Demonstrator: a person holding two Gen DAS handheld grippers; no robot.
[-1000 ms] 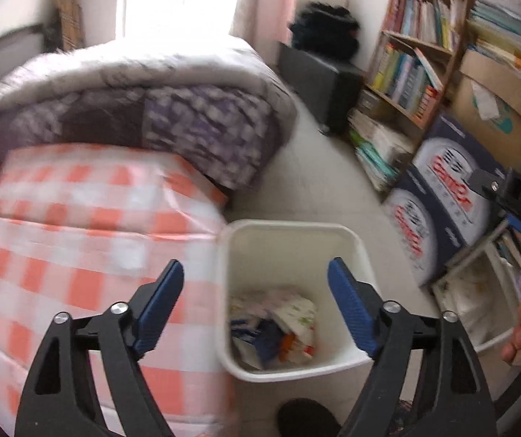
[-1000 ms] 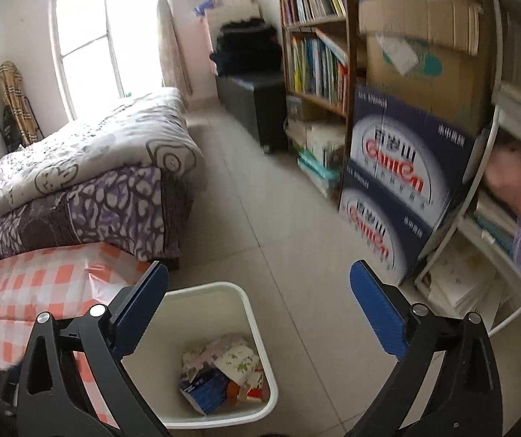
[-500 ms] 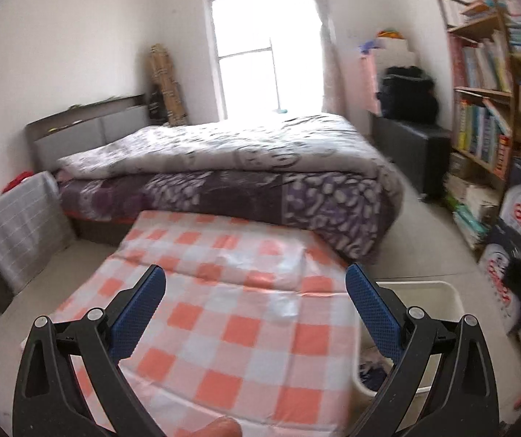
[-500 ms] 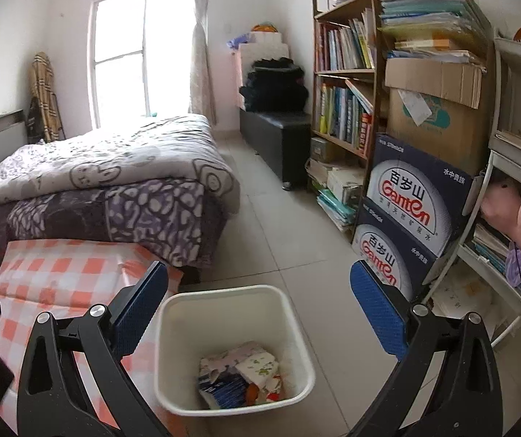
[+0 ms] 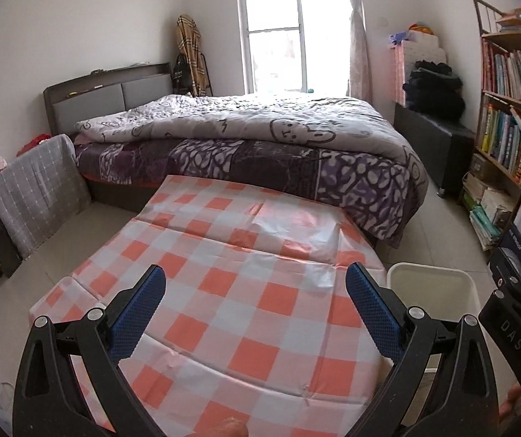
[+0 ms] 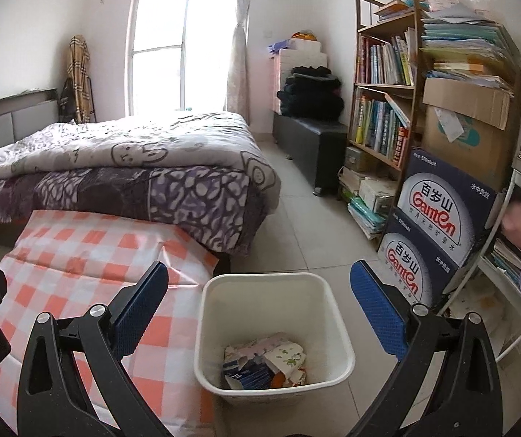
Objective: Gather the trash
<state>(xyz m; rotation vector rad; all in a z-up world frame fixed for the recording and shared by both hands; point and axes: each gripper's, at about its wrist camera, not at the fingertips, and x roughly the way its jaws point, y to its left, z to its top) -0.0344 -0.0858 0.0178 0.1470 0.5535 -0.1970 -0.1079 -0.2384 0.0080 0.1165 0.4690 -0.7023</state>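
Note:
A white trash bin (image 6: 260, 284) stands on the floor beside a table with a red-and-white checked cloth (image 6: 78, 255). Crumpled paper and packaging trash (image 6: 264, 362) lies in its bottom. My right gripper (image 6: 258, 313) is open and empty, held above the bin. My left gripper (image 5: 255, 309) is open and empty above the checked cloth (image 5: 242, 273). The bin's rim (image 5: 431, 273) shows at the right in the left wrist view. I see no loose trash on the cloth.
A bed with a grey and purple quilt (image 5: 260, 134) stands behind the table. A bookshelf (image 6: 384, 102) and stacked blue water cartons (image 6: 435, 225) line the right wall. A white rack (image 6: 515, 255) stands at far right. Tiled floor (image 6: 308, 225) runs between bed and shelves.
My left gripper has swung up and left from over the bin to over the checked cloth. My right gripper has tilted up, bringing the bin toward the middle of its view. Both stay open.

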